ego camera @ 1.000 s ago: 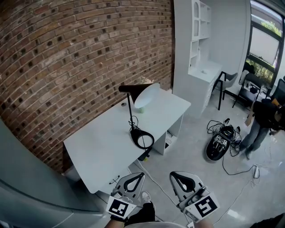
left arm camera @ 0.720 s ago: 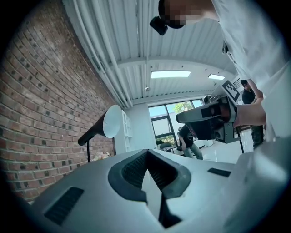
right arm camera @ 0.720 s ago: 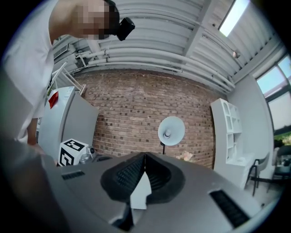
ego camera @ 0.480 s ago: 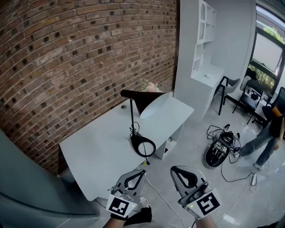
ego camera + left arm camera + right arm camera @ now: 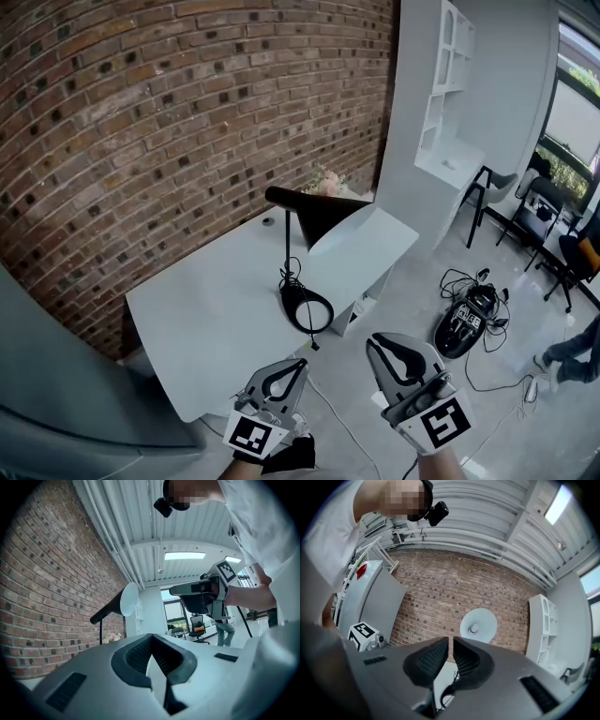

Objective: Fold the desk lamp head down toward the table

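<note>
the left hand-held gripper (image 5: pixel 300 362) and right hand-held gripper (image 5: pixel 373 339) hovered shut and empty before the desk (image 5: pixel 206 309), its desk lamp (image 5: pixel 314 208) upright, head raised, brick wall (image 5: pixel 141 131) behind.

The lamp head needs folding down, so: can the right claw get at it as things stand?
Likely yes, once it moves in. The right claw, shut and empty, hangs short of the table's near edge, apart from the lamp head; nothing stands between them.
</note>
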A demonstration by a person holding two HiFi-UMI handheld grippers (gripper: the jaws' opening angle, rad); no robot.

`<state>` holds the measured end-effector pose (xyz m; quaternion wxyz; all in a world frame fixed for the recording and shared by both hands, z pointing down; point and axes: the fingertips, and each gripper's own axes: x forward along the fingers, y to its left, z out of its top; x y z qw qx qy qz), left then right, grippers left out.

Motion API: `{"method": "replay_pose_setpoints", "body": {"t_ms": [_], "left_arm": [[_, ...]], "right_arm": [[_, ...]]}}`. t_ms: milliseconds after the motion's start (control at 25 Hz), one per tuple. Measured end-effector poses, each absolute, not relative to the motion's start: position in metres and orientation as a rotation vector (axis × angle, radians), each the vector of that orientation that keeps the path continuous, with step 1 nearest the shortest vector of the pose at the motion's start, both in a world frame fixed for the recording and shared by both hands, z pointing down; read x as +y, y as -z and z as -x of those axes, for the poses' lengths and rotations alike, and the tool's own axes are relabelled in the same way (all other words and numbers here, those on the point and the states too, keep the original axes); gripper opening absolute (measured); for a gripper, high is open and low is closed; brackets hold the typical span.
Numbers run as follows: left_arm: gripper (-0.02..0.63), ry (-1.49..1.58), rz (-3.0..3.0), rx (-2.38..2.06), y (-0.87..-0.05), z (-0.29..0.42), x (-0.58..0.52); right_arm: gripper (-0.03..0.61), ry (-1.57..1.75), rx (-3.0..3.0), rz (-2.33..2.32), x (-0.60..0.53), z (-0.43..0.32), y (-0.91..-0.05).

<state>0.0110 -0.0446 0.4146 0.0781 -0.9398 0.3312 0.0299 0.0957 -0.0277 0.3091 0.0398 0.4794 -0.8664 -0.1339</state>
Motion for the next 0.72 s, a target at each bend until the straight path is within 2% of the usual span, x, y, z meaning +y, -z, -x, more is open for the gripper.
{"method": "replay_pose_setpoints", "body": {"t_ms": [720], "left_arm": [[0.008, -0.104, 2.84, 0.963, -0.409, -0.023, -0.089]], "right_arm": [[0.099, 0.475, -2.592, -1.505, -0.092, -0.101, -0.266]]}}
